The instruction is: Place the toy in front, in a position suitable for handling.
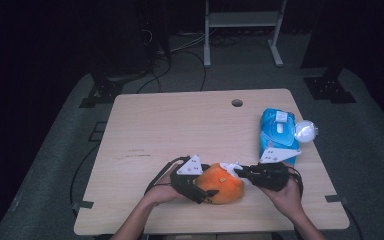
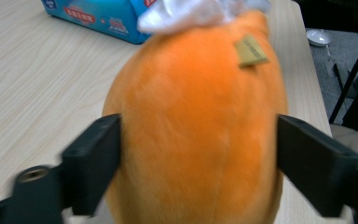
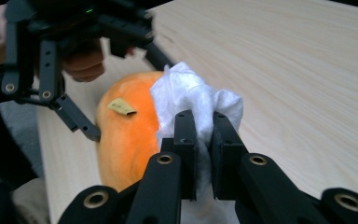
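Clamped tight, my right gripper (image 3: pixel 204 140) pinches a crumpled white tissue (image 3: pixel 192 95) against the end of the round orange plush toy (image 1: pixel 222 186), which lies on the pale wooden table (image 1: pixel 180 125) near its front edge. On my left gripper (image 2: pixel 198 158) the jaws stand wide, flanking the toy's sides; whether they press it I cannot tell.

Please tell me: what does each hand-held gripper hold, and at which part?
The right hand-held gripper pinches the white tissue at its middle. The left hand-held gripper brackets the orange plush toy; actual pressing cannot be told.
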Tool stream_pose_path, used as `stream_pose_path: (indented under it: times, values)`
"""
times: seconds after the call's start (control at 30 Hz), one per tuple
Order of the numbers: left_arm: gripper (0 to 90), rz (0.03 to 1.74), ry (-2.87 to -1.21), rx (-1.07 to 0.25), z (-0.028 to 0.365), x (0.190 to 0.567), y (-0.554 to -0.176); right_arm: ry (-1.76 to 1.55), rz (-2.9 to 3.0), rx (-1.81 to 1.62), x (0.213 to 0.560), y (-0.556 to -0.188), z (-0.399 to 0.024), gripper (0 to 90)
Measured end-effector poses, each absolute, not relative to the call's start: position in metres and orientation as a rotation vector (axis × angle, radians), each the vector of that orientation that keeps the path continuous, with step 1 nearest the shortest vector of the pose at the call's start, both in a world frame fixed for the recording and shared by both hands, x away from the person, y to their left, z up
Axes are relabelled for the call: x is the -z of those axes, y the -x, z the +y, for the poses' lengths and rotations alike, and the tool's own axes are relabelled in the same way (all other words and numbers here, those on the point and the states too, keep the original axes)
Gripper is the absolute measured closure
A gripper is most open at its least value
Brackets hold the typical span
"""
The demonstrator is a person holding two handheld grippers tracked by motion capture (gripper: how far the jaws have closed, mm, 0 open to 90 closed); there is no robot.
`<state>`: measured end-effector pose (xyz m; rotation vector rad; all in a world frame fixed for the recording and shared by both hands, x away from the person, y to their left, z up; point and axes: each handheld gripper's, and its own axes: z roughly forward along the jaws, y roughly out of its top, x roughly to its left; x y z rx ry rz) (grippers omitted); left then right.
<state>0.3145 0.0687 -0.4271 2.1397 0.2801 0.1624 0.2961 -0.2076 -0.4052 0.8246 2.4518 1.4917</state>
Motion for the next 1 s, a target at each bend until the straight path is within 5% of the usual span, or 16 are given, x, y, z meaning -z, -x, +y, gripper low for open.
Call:
stream_pose_path:
  times: [0.1, 0.27, 0.43, 0.67, 0.8, 1.0]
  values:
    - [9.0, 0.265, -2.141, -0.175, 0.063, 0.431, -0.315, -0.811, 2.467, -1.505, 0.404, -0.296, -0.205, 81.9]
    - [31.2, 0.174, -2.114, -0.343, 0.06, 0.421, -0.309, -0.803, 2.433, -1.497, 0.395, -0.295, -0.208, 82.1]
    - [32.7, 0.138, -2.064, -0.52, 0.054, 0.422, -0.308, -0.781, 2.372, -1.524, 0.387, -0.294, -0.208, 82.0]
    - [9.5, 0.289, -2.042, -0.287, 0.064, 0.429, -0.32, -0.814, 2.464, -1.48, 0.405, -0.306, -0.209, 82.0]
    - [22.3, 0.331, -2.051, -0.24, 0.067, 0.433, -0.322, -0.855, 2.448, -1.494, 0.406, -0.304, -0.218, 82.0]
    - [24.3, 0.361, -2.064, -0.225, 0.069, 0.436, -0.322, -0.757, 2.475, -1.521, 0.403, -0.298, -0.2, 81.8]
